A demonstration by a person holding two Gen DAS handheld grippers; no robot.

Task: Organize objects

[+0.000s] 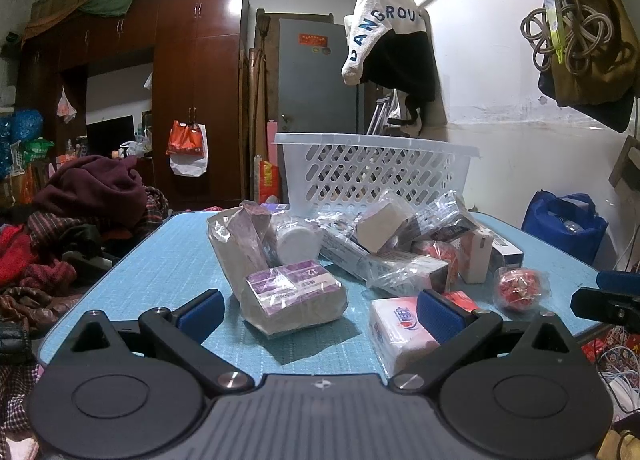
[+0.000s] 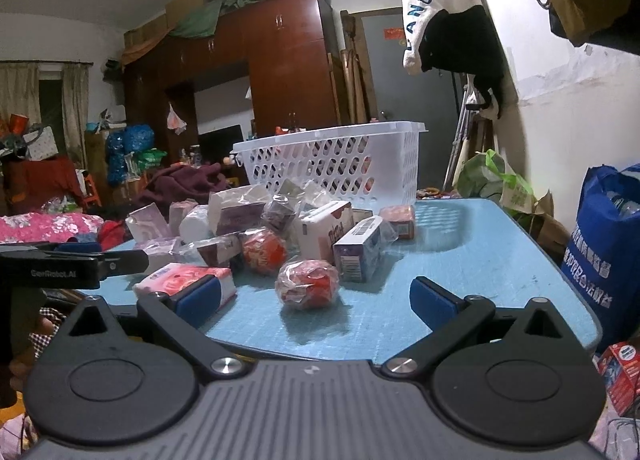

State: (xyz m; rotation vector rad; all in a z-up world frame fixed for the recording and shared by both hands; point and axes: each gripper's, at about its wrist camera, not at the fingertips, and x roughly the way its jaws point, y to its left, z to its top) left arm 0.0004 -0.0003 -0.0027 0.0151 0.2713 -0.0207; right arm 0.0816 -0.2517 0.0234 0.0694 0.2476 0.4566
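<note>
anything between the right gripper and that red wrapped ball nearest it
Nothing visible. The red plastic-wrapped ball sits alone on bare blue tabletop, straight ahead of the open right gripper. The pink tissue pack lies off to the left, outside that line.

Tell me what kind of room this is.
Likely a cluttered bedroom or storage room in a home: a tall wooden wardrobe with bundles on top, heaped clothes, and a hoodie hanging on the wall.

The basket (image 1: pixel 374 168) stands on the table (image 1: pixel 168 260) at its far edge, upper centre of the frame. Before it lie heaped wrapped packages (image 1: pixel 296 294). A tissue pack (image 1: pixel 394 326) lies nearest, lower right; a wrapped ball (image 1: pixel 519 287) beside it, further right.
</note>
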